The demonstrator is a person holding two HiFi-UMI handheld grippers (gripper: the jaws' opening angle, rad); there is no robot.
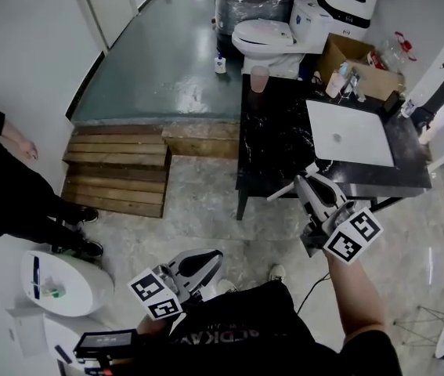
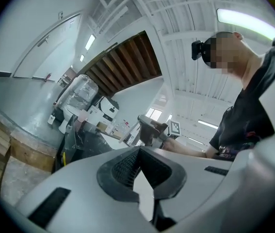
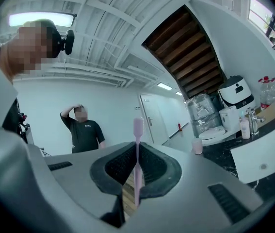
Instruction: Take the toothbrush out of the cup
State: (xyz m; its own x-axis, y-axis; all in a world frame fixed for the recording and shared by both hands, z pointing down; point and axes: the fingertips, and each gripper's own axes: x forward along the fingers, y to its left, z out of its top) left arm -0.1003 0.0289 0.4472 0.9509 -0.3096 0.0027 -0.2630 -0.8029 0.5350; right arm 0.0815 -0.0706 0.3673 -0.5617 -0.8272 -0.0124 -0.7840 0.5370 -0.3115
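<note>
My right gripper (image 1: 309, 183) (image 3: 137, 149) is shut on a thin pink toothbrush (image 3: 137, 130), whose head sticks up past the jaws. In the head view the toothbrush (image 1: 283, 192) pokes out sideways from the jaws, over the near edge of the black counter (image 1: 272, 155). A pink cup (image 1: 259, 77) (image 3: 197, 146) stands at the counter's far left corner, well away from the gripper. My left gripper (image 1: 203, 262) (image 2: 138, 152) hangs low by my body, its jaws together with nothing between them.
A white sink basin (image 1: 348, 134) with a faucet (image 1: 351, 84) sits in the counter. Behind are a toilet (image 1: 272, 37) and a cardboard box (image 1: 360, 63). Wooden steps (image 1: 120, 171) lie to the left, a bystander (image 1: 6, 186) beside them, and a round white table (image 1: 65, 284) nearby.
</note>
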